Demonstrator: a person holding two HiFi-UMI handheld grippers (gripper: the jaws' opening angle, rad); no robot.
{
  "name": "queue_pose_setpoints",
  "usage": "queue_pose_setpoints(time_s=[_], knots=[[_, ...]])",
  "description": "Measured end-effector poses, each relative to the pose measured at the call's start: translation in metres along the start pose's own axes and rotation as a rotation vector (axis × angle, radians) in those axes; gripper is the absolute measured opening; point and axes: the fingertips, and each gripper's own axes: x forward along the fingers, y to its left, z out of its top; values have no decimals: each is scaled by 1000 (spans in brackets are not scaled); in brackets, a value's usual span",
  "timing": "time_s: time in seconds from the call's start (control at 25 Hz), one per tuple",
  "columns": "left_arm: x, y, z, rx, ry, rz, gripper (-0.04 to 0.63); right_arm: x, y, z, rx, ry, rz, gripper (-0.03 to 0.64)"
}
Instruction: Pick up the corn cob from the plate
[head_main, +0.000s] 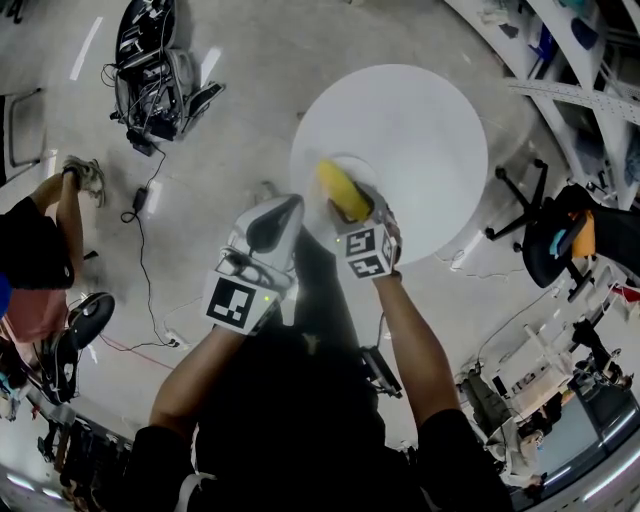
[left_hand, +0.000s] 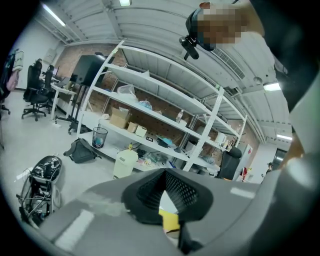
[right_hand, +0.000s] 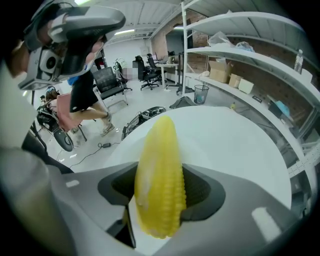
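My right gripper (head_main: 348, 207) is shut on a yellow corn cob (head_main: 341, 188), which it holds over the near left part of the round white table (head_main: 420, 120). In the right gripper view the corn cob (right_hand: 159, 175) stands upright between the dark pads (right_hand: 202, 192) of the right gripper (right_hand: 160, 202), and the tabletop (right_hand: 225, 135) lies behind it. A faint white plate rim (head_main: 368, 168) shows just beyond the cob. My left gripper (head_main: 274, 222) hovers beside the table's left edge, jaws together and holding nothing. In its own view the left gripper (left_hand: 167, 192) points out toward the shelves.
A person (head_main: 40, 250) crouches on the floor at the far left. Cabled equipment (head_main: 155, 70) sits on the floor at the back left, and a black office chair (head_main: 555, 235) stands right of the table. White shelving (left_hand: 165, 125) with boxes lines the wall.
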Motion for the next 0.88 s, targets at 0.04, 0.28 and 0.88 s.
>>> queue_pose_setpoints(time_s=[0.04,0.28,0.88], knots=[[-1,-1,0,0,-1,0,2,-1,1,0,7,0,0,262],[-8,-6,1,1,-4,-6,2,-4,1,-4,52,-6,-6,262],[-25,-19,19,28,-51,-7,2,-32,2,8,137,-59,-40,262]])
